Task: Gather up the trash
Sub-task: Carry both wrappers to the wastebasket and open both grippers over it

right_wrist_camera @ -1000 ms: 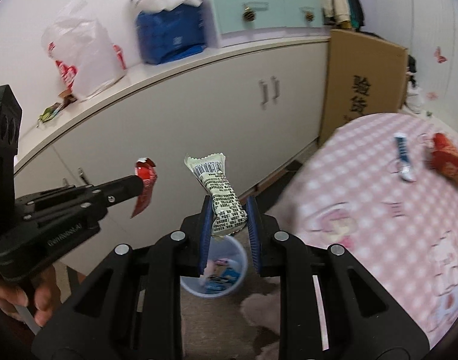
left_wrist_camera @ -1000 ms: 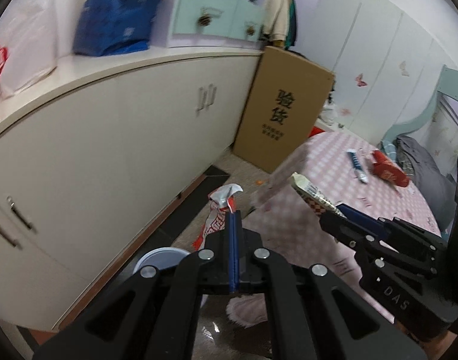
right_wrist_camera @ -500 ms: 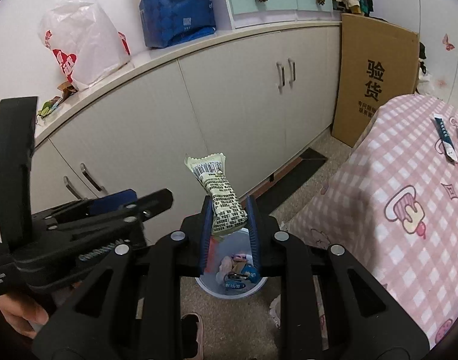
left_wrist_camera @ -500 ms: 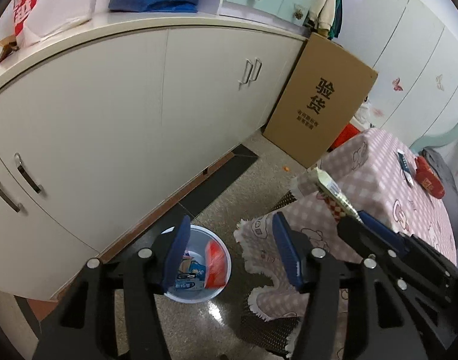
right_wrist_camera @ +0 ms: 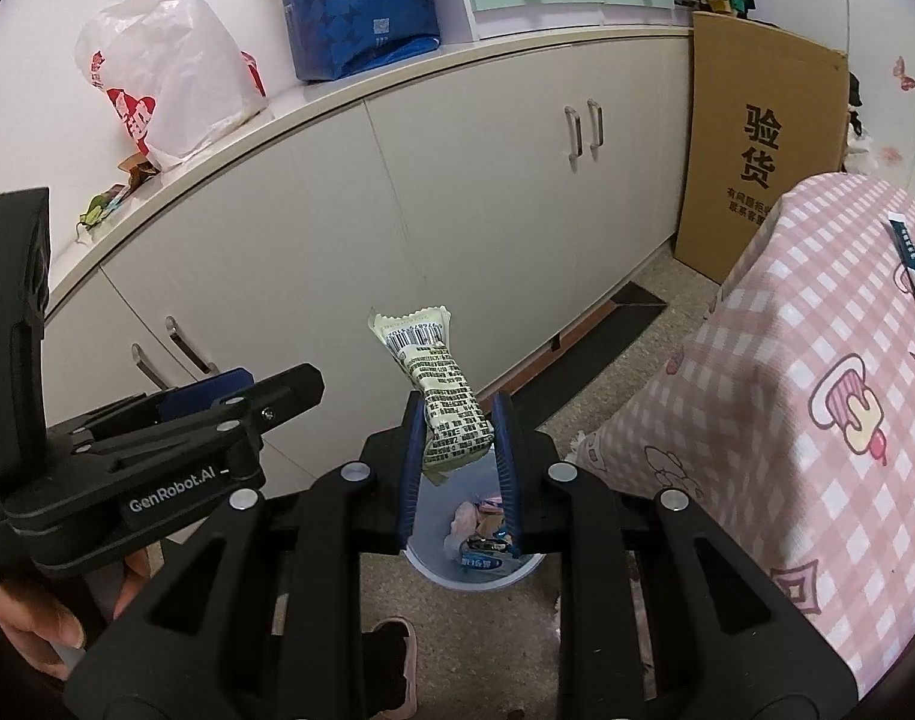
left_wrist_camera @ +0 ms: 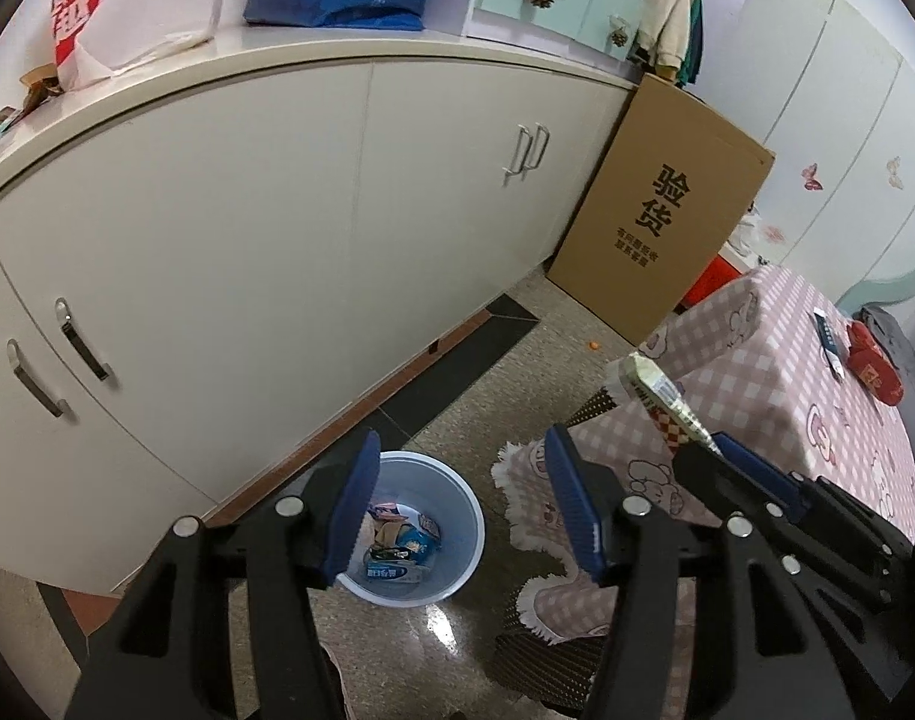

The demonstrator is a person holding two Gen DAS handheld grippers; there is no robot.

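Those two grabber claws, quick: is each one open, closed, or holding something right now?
Left gripper: open, nothing between its fingers, above the bin.
Right gripper: shut on a pale green snack wrapper.

Left tool (left_wrist_camera: pixel 457 495) angled steeply down, jaws spread wide, nothing between the blue pads (left_wrist_camera: pixel 568 495); jaws opened within the last second. Right tool (right_wrist_camera: pixel 460 423) at its 3 o'clock, also tilted down, pads pinched on a pale green wrapper (right_wrist_camera: pixel 439 387) standing up out of the jaws. Hand (right_wrist_camera: pixel 31 630) on left tool's grip, 8 o'clock in right view.
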